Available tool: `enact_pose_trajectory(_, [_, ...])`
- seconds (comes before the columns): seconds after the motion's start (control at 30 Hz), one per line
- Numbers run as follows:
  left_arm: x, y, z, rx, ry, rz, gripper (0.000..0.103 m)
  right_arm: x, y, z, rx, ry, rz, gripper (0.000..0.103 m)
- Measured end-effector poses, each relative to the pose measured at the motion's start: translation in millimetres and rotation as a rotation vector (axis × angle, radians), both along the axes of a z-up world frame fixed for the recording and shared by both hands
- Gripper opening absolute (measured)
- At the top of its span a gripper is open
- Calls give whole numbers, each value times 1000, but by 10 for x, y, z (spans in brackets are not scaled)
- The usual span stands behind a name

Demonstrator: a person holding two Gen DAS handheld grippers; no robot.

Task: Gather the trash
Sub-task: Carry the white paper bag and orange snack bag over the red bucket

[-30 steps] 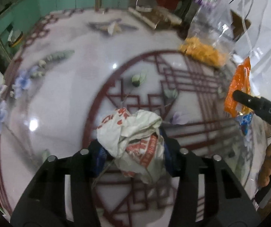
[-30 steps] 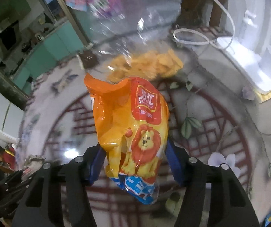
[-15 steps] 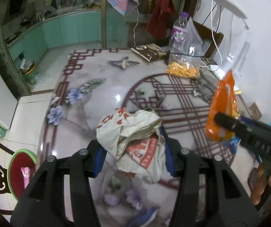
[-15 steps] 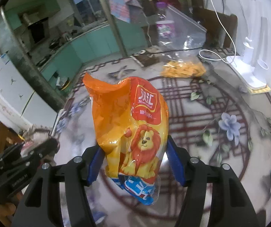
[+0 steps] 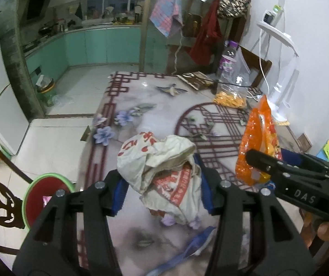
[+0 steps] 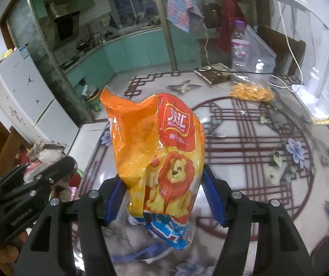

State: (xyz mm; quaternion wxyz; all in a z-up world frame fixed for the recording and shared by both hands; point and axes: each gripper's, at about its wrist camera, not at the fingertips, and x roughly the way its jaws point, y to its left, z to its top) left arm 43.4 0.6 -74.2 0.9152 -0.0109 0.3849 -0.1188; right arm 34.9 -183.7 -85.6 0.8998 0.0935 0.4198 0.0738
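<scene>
Carrying one piece of rubbish in each tool, the person has both loads clear of the table, which fits a haul toward a bin and not a fresh pick. In the left wrist view the left gripper (image 5: pixel 162 184) sits at lower centre with its blue-padded jaws pressed on a crumpled white paper wrapper with red printing (image 5: pixel 162 168); the pinch lands low on the wad, so the bulk stands up above the fingers and stays in the camera's sight. In the right wrist view the right gripper (image 6: pixel 164 197) is likewise clamped, its jaws squeezing the lower half of a glossy orange plastic snack bag printed with a cartoon lion (image 6: pixel 157 147), whose torn top flops toward the upper left of the frame. Both grips are fairly wide, probably because each item is bulky and springy and needs no hard crush. The glossy marble-look tabletop with dark red lattice lines and painted flowers (image 5: pixel 160 112) lies below and beyond both loads. At the far right of that top a clear plastic bag holding orange snack pieces (image 5: pixel 231 92) leans against a clear bottle with a purple label (image 5: pixel 227 64); whether these count as trash cannot be told. A round red bin with a green rim (image 5: pixel 42 197), at the lower left of the left view beside the table's edge, looks the likely destination.
</scene>
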Motion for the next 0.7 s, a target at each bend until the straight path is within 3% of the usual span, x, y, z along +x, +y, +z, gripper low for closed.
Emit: enact_pose_trajectory(0.7, [27, 1592, -64, -18, 29, 104, 53, 73, 1650, -43, -28, 25, 120, 61])
